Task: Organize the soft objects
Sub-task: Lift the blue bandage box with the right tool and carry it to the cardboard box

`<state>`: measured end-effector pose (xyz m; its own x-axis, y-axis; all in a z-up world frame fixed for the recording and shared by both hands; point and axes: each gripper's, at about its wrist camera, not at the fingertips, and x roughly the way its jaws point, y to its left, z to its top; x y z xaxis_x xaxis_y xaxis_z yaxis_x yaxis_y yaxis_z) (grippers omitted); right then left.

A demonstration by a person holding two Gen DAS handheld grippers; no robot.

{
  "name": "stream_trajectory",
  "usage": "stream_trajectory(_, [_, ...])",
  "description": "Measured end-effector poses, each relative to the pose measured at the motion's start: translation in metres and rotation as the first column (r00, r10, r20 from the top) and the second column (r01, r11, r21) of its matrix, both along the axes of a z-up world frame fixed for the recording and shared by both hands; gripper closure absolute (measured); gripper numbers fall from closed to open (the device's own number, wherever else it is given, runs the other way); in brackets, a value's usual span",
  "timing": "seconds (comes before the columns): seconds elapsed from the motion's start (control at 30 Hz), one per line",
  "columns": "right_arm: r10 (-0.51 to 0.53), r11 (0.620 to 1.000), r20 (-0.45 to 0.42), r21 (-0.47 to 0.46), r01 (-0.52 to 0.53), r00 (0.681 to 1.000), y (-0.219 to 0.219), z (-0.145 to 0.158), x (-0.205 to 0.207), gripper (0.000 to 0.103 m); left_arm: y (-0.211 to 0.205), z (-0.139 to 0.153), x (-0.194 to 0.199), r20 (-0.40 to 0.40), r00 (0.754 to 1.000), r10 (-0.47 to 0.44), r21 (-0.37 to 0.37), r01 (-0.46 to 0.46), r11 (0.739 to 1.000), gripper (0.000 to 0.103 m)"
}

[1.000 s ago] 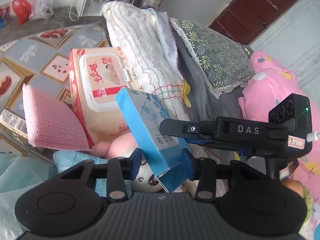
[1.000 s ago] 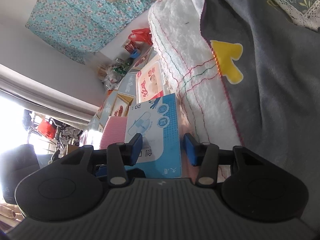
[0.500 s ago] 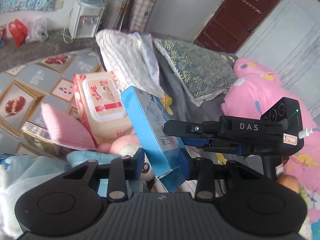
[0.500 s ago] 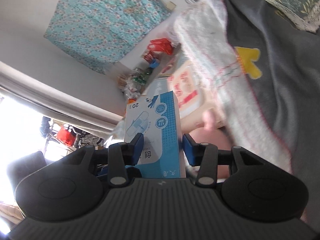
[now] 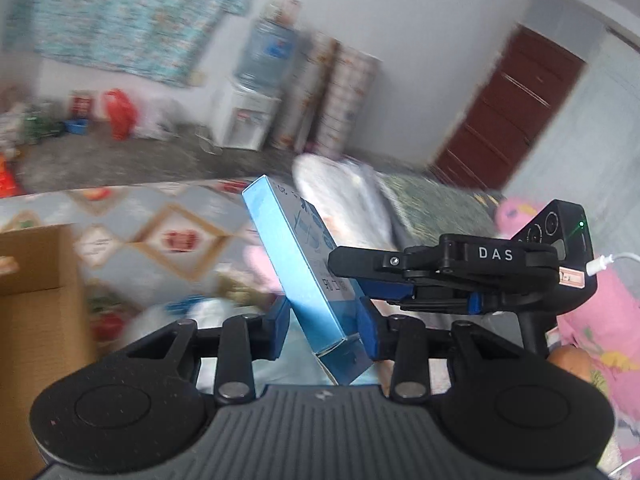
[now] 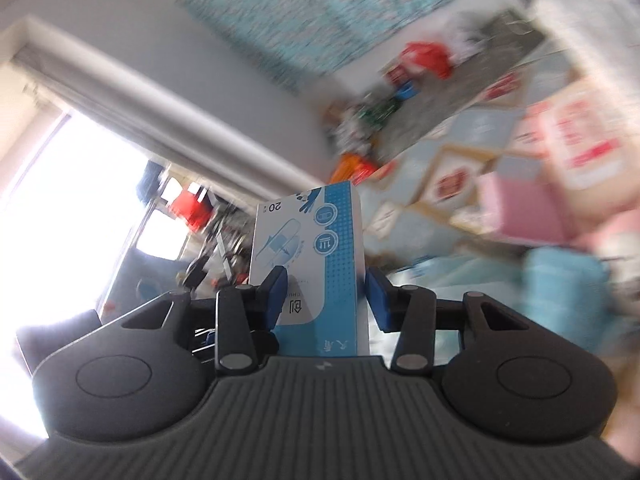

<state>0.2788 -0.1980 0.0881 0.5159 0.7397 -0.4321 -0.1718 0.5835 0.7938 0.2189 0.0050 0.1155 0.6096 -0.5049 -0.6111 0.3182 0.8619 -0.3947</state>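
A blue and white carton is held up in the air, tilted, with both grippers on it. My left gripper is shut on its lower end, a blue pad on each side. My right gripper comes in from the right and clamps the carton's flat faces. In the right wrist view the same carton stands upright between the right gripper pads. The soft things lie below and are blurred: a pink cloth, a wipes pack and a light blue cloth.
An open cardboard box stands at the left. A patterned floor mat lies beyond it. Folded blankets and pillows and a pink quilt lie to the right. A water dispenser and a brown door are at the back.
Both grippers have risen with the blue carton, away from the pile of soft things. The views now tilt up toward the room, and the cardboard box has come into view at the left.
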Motion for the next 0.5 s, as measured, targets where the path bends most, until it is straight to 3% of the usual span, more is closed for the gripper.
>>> stream_trajectory(0.2, [0.154,0.988,-0.029,-0.005,-0.154,0.988,0.121,0.002,0.023,0.059,0.102,-0.005,-0.024,-0.018,0.984,0.177,-0.019,-0.178,0.984,0.065])
stream_trajectory(0.5, [0.284,0.953,-0.15,-0.062,-0.296,0.947,0.273,-0.031,0.053,0.059,0.226,-0.051,-0.019,-0.15,0.924,0.353,-0.04,-0.362,0.931,0.065])
